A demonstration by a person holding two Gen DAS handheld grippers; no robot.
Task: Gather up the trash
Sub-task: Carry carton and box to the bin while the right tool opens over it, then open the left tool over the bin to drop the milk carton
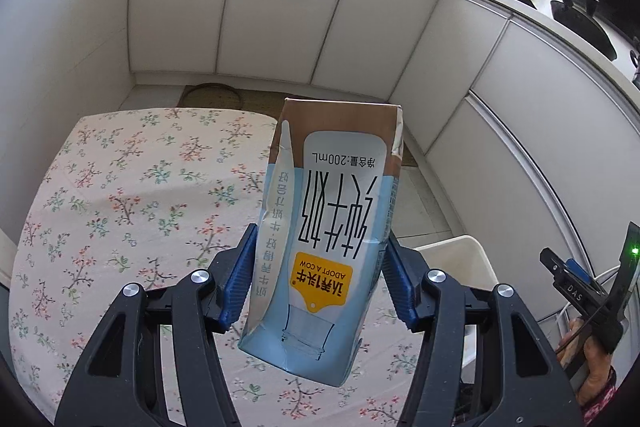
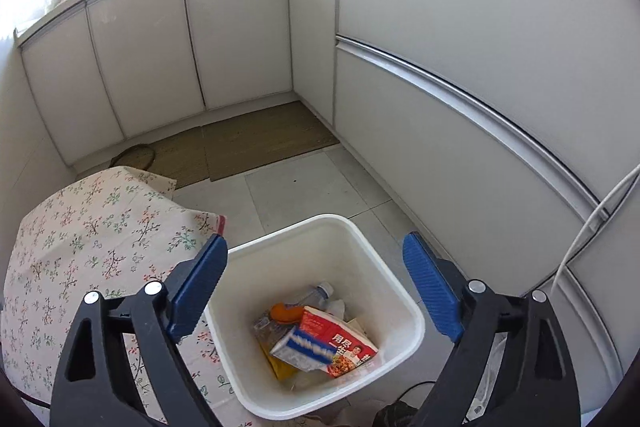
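Observation:
My left gripper (image 1: 318,277) is shut on a light-blue and brown 200 mL milk carton (image 1: 324,227), held upside down above the floral tablecloth (image 1: 120,195). The white trash bin (image 1: 472,267) shows past the carton at the right. In the right wrist view, my right gripper (image 2: 314,283) is open and empty, hovering over the white bin (image 2: 376,251). The bin holds a red carton (image 2: 344,343), a blue-and-white pack (image 2: 304,347), a plastic bottle (image 2: 320,293) and an orange piece (image 2: 284,311). The right gripper's body (image 1: 592,291) shows at the left view's right edge.
White kitchen cabinets (image 2: 440,47) wrap around the back and right. Woven mats (image 2: 260,143) lie on the tiled floor in the corner. The table with the floral cloth (image 2: 80,247) stands left of the bin. A white cable (image 2: 592,227) hangs at the right.

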